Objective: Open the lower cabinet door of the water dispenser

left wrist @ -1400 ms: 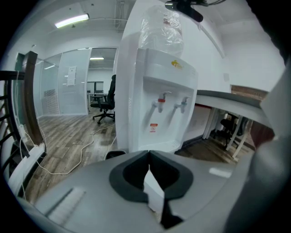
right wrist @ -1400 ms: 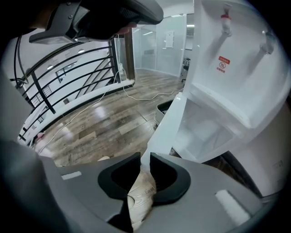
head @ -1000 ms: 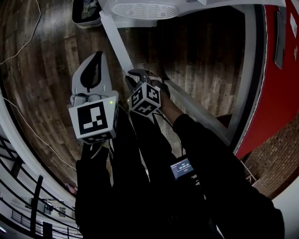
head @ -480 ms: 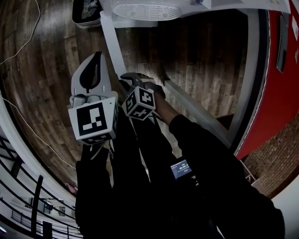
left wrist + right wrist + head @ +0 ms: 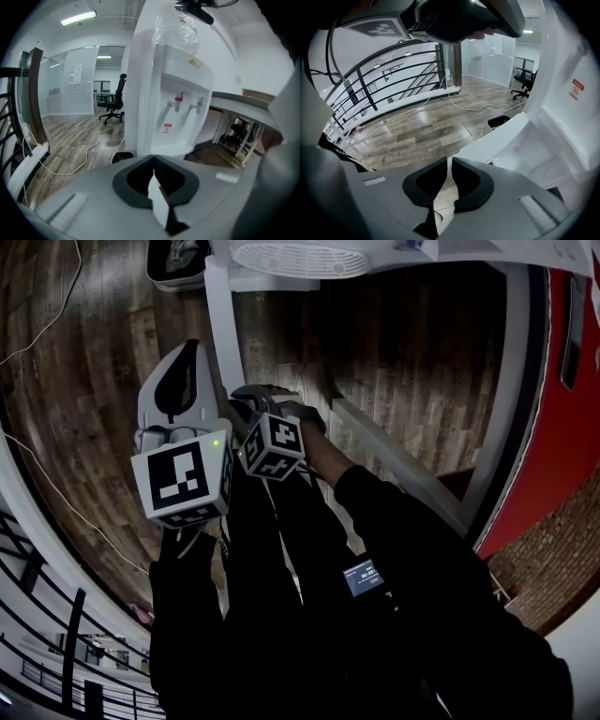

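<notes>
The white water dispenser (image 5: 173,93) stands ahead; from the head view I look down on its drip tray (image 5: 291,257). Its lower cabinet door (image 5: 501,136) hangs ajar, and its top edge (image 5: 223,324) runs down toward my right gripper (image 5: 246,397). That gripper (image 5: 448,160) sits at the door's free edge. Its jaws have just been closing, and a thin white sliver of the door shows between the tips. My left gripper (image 5: 192,351) hovers beside it to the left, pointing at the dispenser, and is shut (image 5: 153,157) with nothing in it.
A black bin (image 5: 173,263) sits on the wood floor by the dispenser's base. A white cable (image 5: 84,159) trails across the floor. A white counter edge (image 5: 403,465) and a red wall (image 5: 562,409) lie to the right. Black railings (image 5: 384,79) run on the left.
My right gripper has moved left in the head view, and the door's white edge has swung left with it. The left gripper has hardly moved.
</notes>
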Tool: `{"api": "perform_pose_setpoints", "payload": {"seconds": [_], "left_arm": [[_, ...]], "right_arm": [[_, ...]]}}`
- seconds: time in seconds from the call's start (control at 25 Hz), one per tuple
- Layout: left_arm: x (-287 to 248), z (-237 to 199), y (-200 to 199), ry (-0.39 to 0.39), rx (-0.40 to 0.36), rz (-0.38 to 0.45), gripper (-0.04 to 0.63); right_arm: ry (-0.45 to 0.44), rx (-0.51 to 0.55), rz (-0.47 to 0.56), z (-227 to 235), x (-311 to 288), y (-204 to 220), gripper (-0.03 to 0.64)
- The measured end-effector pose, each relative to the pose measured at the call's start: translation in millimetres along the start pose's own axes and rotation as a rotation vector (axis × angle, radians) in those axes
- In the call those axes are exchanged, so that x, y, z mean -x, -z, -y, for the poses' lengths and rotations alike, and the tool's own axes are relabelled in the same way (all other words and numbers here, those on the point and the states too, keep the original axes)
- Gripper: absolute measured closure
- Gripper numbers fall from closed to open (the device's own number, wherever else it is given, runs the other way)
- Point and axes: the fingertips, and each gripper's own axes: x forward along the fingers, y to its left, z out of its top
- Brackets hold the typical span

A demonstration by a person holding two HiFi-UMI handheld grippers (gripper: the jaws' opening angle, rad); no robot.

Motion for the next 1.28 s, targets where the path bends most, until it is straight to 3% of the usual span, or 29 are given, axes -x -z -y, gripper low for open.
{"api": "perform_pose_setpoints", "payload": {"seconds": [0.52, 0.76, 1.28], "left_arm": [[1, -9, -2, -0.005, 0.003, -0.002, 0.588], [4, -14, -8, -0.010, 0.005, 0.011, 0.588], [11, -10, -23, -0.001, -0.008, 0.020, 0.588]], "right_arm": [[-0.034, 0.027, 0.019, -8, -11, -18, 0.589], [-0.118, 0.016, 0.036, -4, -9, -20, 0.615], [0.070, -0.131, 0.015, 45, 25, 4, 0.617]]}}
